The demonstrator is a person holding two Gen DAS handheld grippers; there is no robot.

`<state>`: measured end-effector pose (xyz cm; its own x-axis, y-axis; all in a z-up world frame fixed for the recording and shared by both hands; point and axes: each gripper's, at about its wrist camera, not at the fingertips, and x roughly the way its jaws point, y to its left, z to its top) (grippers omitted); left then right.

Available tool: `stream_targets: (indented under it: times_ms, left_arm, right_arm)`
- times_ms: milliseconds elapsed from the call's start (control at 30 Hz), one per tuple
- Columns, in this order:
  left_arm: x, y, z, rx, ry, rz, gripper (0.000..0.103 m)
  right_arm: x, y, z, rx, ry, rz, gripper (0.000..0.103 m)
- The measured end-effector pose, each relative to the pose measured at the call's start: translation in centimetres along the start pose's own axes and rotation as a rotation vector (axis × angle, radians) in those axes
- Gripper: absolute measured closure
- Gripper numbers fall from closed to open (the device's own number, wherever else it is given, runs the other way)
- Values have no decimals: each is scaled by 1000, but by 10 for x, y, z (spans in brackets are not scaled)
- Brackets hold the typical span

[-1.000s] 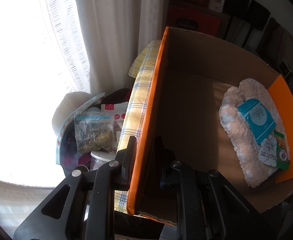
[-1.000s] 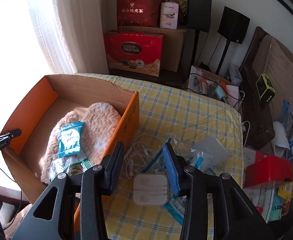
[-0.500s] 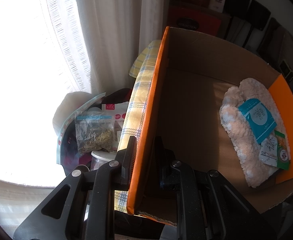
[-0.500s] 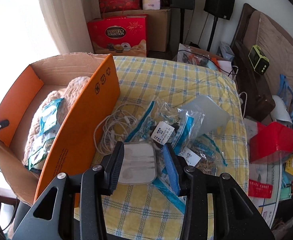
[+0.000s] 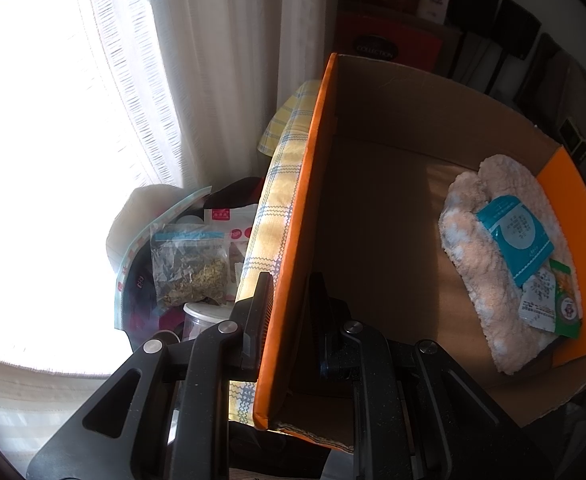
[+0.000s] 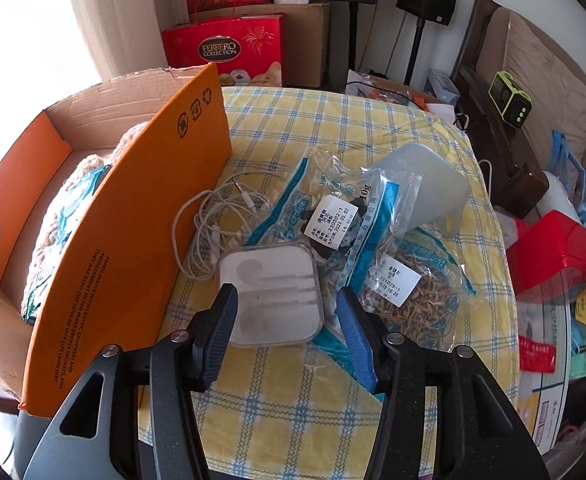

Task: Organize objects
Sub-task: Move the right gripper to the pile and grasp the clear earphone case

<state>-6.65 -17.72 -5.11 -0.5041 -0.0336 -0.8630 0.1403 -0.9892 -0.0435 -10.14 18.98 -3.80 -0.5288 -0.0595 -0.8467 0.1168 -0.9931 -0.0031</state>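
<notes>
An orange cardboard box (image 5: 373, 152) sits on the yellow checked tablecloth (image 6: 333, 112). Inside it lie a fluffy slipper (image 5: 489, 276) and snack packets (image 5: 513, 236). My left gripper (image 5: 289, 300) is shut on the box's orange side wall (image 5: 293, 240). In the right wrist view the box (image 6: 141, 208) stands at left. My right gripper (image 6: 285, 304) hovers low over a clear earphone case (image 6: 273, 292), jaws opening, the case lying between the fingertips without being pressed. White earphone cables (image 6: 217, 216) and bags of dried herbs (image 6: 409, 292) lie around it.
A translucent plastic tub (image 6: 425, 184) lies tipped at the back of the pile. Red gift boxes (image 6: 229, 44), speakers and a sofa stand behind the table. A red container (image 6: 557, 252) sits off its right edge. Bags (image 5: 189, 268) and a curtain lie left of the box.
My right gripper has dropped down and moved right from the box's edge to the earphone case, and its jaws have widened. The left gripper has kept its grip on the box wall.
</notes>
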Motion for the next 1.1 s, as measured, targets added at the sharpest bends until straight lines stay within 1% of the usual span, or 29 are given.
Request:
stream_targets:
  times_ms: [133,267,300,600,867,1100]
  left_arm:
    - [0,0,0,0,0,0,88]
    - [0,1,0,1,1,2,88]
    - [4,-2,6,1,2,3,88]
    - [3,-1,7,0,-1,1,88]
    - [2,0,9,0,-2,-6,88]
    - [5,0,11,-4,-3,-12,88]
  right_arm:
    - [5,2,-3,-4,9,-5,46]
    - [6,2,-4,3,9,1,43]
    - [5,2,-4,2,10,2,43]
    - [8,7,-8,-18,24,13,38]
    - [17,6,-7,-6,52,25,38]
    - [19,4,-8,-8,48,33,39]
